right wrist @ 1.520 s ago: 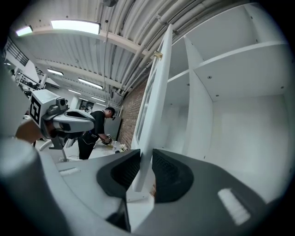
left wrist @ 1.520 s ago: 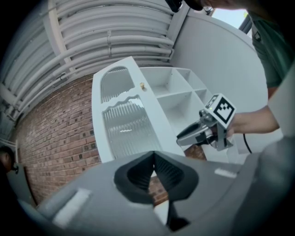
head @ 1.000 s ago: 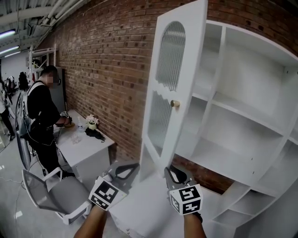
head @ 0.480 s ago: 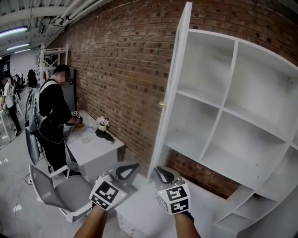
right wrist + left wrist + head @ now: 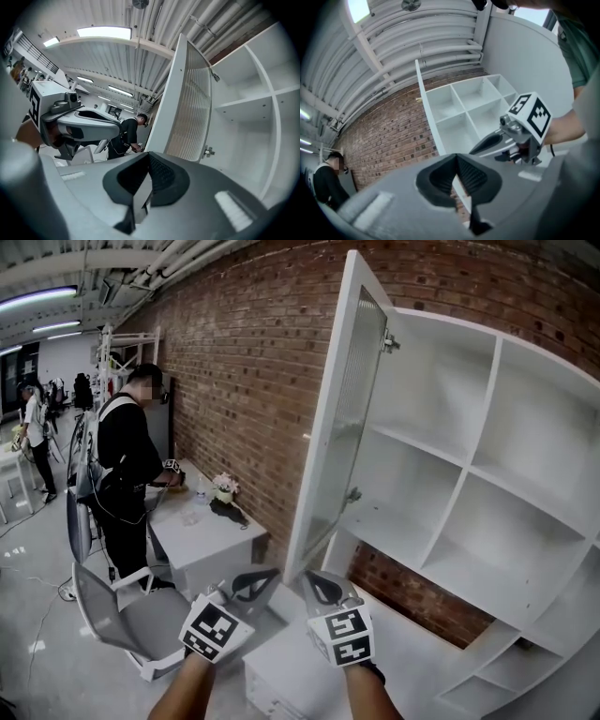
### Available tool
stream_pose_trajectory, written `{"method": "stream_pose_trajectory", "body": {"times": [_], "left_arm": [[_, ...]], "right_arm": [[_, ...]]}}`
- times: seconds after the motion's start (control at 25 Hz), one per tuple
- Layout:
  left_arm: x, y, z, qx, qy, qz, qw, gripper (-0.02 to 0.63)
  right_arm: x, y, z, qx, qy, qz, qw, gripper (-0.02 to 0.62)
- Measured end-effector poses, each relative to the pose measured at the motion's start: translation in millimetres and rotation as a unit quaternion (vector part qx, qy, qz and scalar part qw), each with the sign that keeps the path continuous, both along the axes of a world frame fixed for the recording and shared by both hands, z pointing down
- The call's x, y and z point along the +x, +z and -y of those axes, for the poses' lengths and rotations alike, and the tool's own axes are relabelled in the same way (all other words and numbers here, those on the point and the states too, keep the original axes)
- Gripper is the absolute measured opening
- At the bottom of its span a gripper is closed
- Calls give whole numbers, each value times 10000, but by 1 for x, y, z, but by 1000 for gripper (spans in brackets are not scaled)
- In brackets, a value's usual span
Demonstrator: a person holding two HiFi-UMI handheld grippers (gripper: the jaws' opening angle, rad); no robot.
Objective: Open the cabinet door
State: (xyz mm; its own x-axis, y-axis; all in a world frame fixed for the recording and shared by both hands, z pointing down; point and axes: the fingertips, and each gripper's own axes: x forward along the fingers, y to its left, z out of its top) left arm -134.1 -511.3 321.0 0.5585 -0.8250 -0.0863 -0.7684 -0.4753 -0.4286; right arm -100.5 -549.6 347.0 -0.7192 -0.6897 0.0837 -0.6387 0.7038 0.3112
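The white cabinet stands against the brick wall with its bare shelves showing. Its tall door, with a ribbed glass panel, is swung wide to the left, so I see its inner face. Both grippers hang low in front of the cabinet, below the door's bottom corner and apart from it. My left gripper is shut with nothing in it. My right gripper is shut and empty too. The door rises just ahead in the right gripper view, with the left gripper to its left.
A person stands at a grey desk to the left, beside the brick wall. A small flower pot sits on the desk. A grey chair is near my left arm. A low white unit lies below the grippers.
The door has swung further open to the left, from showing its outer face to showing its inner face. Both grippers drifted left, and the right jaws came together.
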Motion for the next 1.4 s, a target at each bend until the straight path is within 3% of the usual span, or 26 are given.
{"method": "stream_pose_trajectory", "body": {"times": [0.76,1.4], "left_arm": [[17,-2,5,28,-20,24,10000,2],[15,-5,8,49,-155,-18,9999,2]], "right_arm": [[63,-42,-17,629,448,386,9963,2],[74,-51,-23,684,379,412,9961,0]]}}
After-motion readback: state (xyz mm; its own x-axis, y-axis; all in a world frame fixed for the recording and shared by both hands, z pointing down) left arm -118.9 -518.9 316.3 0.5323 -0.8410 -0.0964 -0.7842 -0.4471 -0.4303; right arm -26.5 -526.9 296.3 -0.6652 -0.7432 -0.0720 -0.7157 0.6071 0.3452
